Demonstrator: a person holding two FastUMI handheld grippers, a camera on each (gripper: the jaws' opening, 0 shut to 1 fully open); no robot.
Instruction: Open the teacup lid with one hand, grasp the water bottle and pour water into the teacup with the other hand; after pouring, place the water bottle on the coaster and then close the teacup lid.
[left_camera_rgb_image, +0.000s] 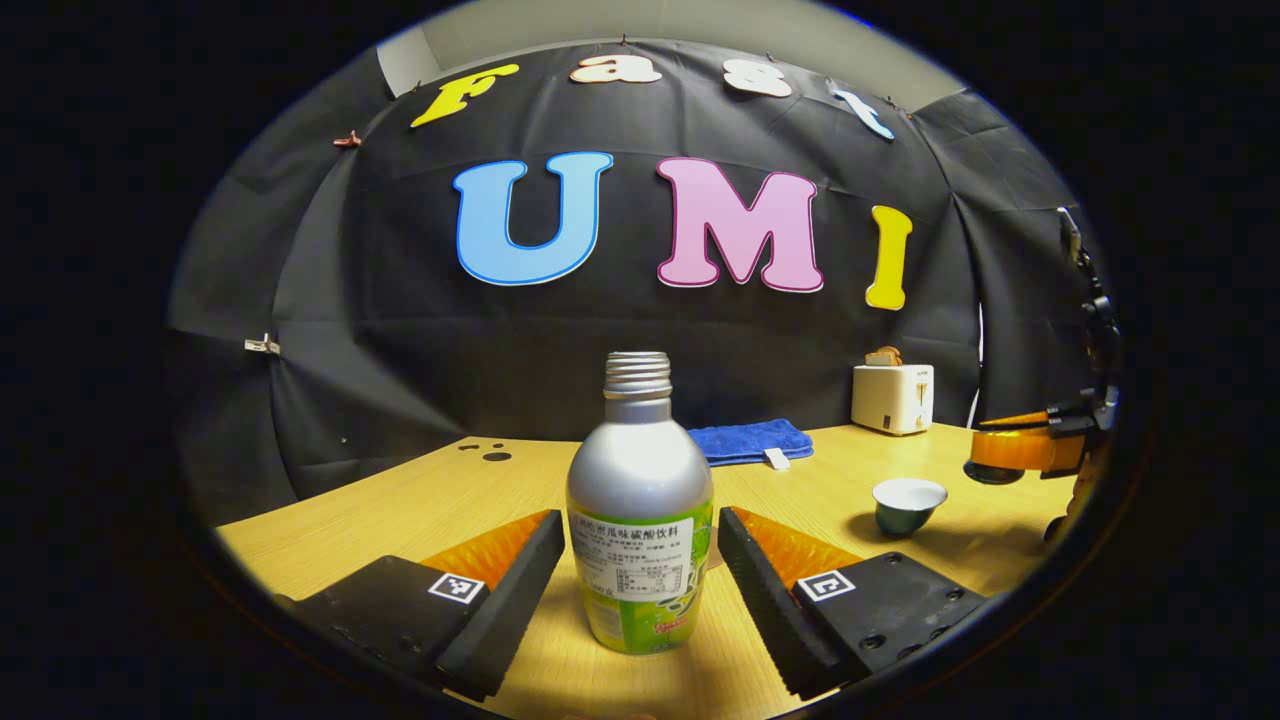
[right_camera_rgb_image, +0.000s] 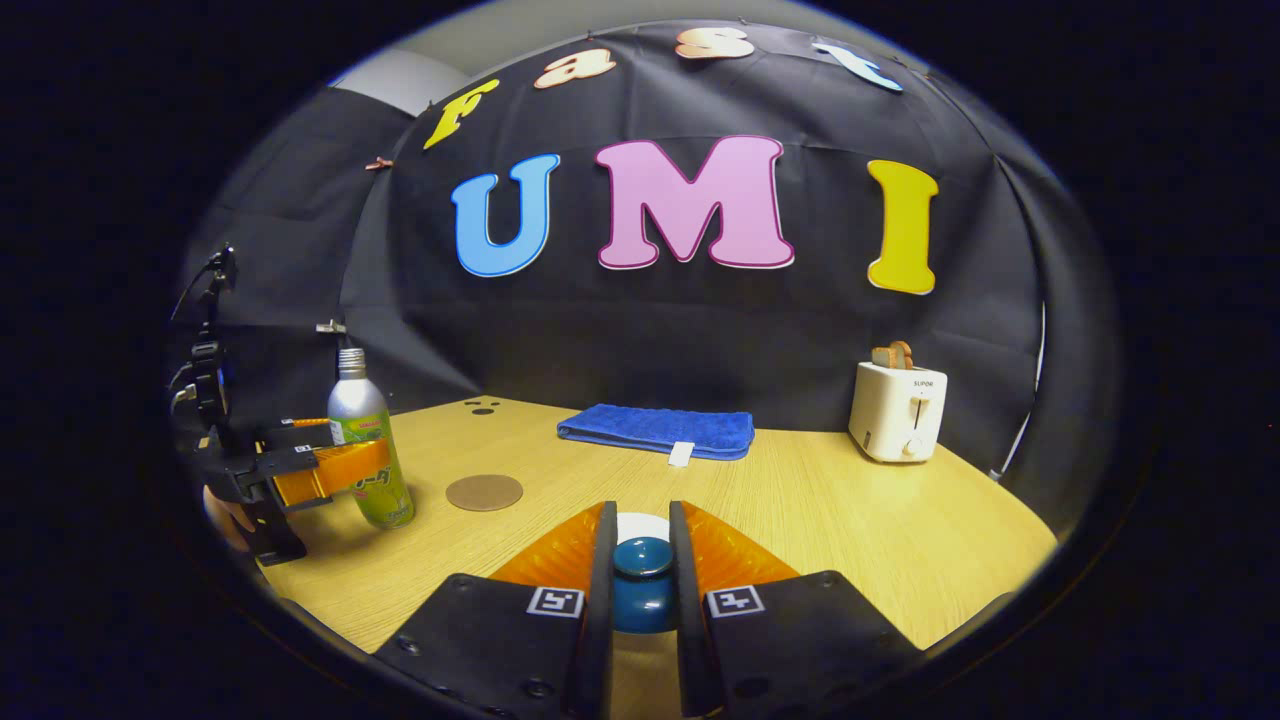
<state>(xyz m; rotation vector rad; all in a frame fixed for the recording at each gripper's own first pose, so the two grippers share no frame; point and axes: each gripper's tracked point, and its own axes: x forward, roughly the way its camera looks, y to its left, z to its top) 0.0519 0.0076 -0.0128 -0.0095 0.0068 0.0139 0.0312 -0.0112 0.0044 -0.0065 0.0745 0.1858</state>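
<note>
Lid (right_camera_rgb_image: 642, 575) clamped in right gripper (right_camera_rgb_image: 640, 590) jaws; left gripper (left_camera_rgb_image: 640, 560) jaws apart around bottle (left_camera_rgb_image: 640, 500); cup (left_camera_rgb_image: 908, 503) uncovered on table (left_camera_rgb_image: 800, 490).

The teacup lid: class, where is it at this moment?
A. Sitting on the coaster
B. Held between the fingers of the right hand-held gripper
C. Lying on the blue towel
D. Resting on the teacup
B: the right gripper view shows the teacup lid clamped by its knob in the right hand-held gripper, while the teacup stands uncovered.
</note>
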